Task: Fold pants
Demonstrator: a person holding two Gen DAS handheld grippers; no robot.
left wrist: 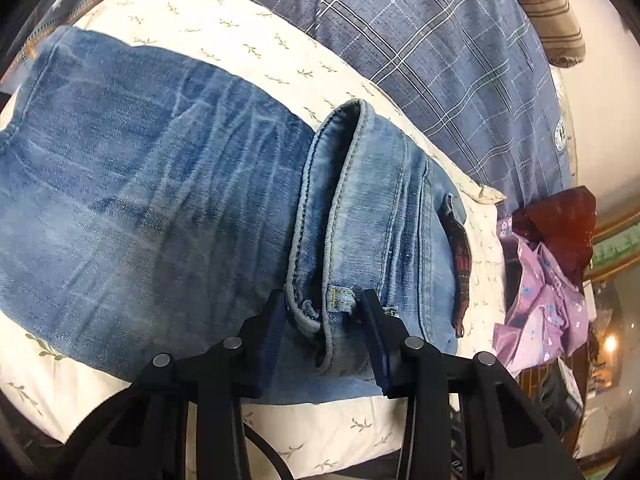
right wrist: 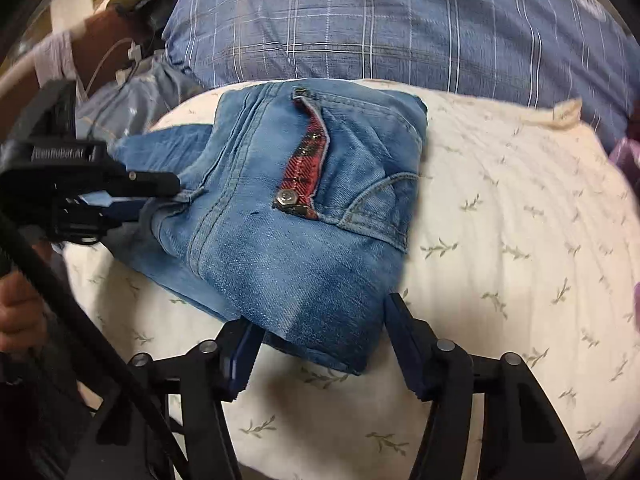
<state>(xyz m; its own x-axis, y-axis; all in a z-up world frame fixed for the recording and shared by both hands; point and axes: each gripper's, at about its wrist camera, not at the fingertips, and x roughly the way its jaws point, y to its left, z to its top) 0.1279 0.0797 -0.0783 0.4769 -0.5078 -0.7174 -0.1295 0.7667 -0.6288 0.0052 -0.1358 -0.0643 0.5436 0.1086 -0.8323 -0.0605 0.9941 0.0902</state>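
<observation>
Now, from the left wrist view, the faded blue denim pants (left wrist: 160, 184) lie on the cream leaf-print quilt (left wrist: 256, 36) of the bed, their long axis running leftward from the left gripper (left wrist: 324, 320); its fingers stand partly apart astride the rolled waistband hem, not pressing it. A crest on the blue plaid cover (left wrist: 440, 40) reads "STARS". From the right wrist view, the right gripper (right wrist: 320, 340) straddles the near fold edge, fingers wider, touching nothing; the left gripper's lettering is blurred.

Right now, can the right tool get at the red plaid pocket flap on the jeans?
Probably yes. The flap lies uncovered on top of the jeans, straight ahead of the right tool; the left tool sits off to the side.
</observation>
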